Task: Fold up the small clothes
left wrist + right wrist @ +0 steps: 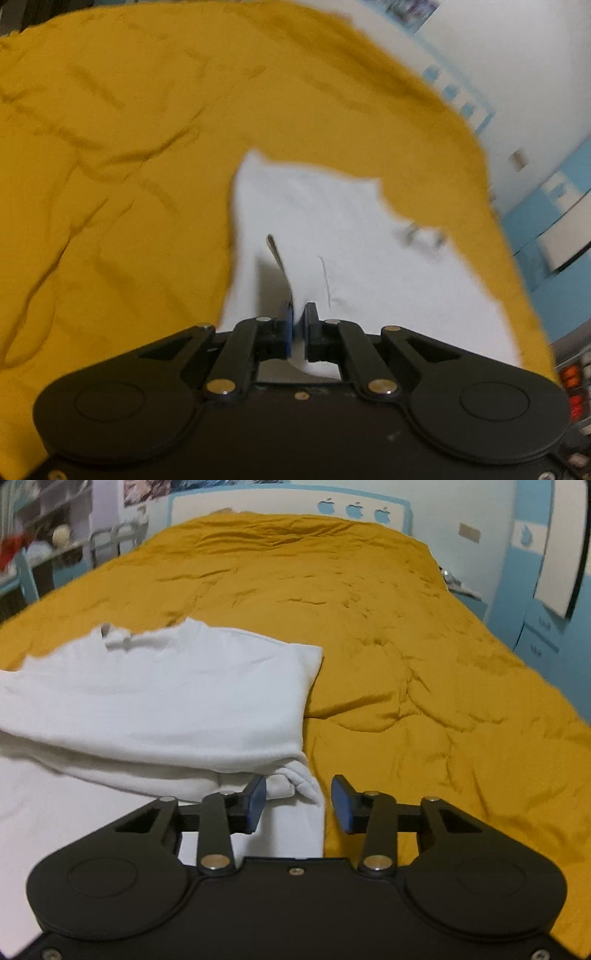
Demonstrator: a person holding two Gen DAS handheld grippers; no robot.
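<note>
1. Two grippers are in view, one per wrist camera. The left gripper (pixel 298 317) has its fingers pinched together on a fold of the one white garment (pixel 332 240), and a ridge of cloth rises from the closed pads.
2. The right gripper (pixel 298 799) has its fingers at a middling gap, with two blue pads (pixel 341 805) showing and nothing pressed between them.
3. In the right wrist view the white garment (pixel 159 701) reaches into that gap. Its bunched corner sits just ahead of the left-hand pad, and a strip of cloth runs down between the fingers, closer to the left one. The right-hand pad is over bare bedspread and clear of the cloth.
4. There is only one piece of clothing. It lies on the near left part of the bed, with one layer doubled over another and a neck opening at its far edge.
5. One mustard-yellow bedspread (pixel 406 646) covers the bed. It is creased and stretches away beyond the garment on every side.
6. Farthest off, three blue apple shapes (pixel 354 509) stand in a row on the white headboard (pixel 258 502). Blue and white furniture stands to the right, and cluttered shelves to the left are too blurred to make out.
</note>
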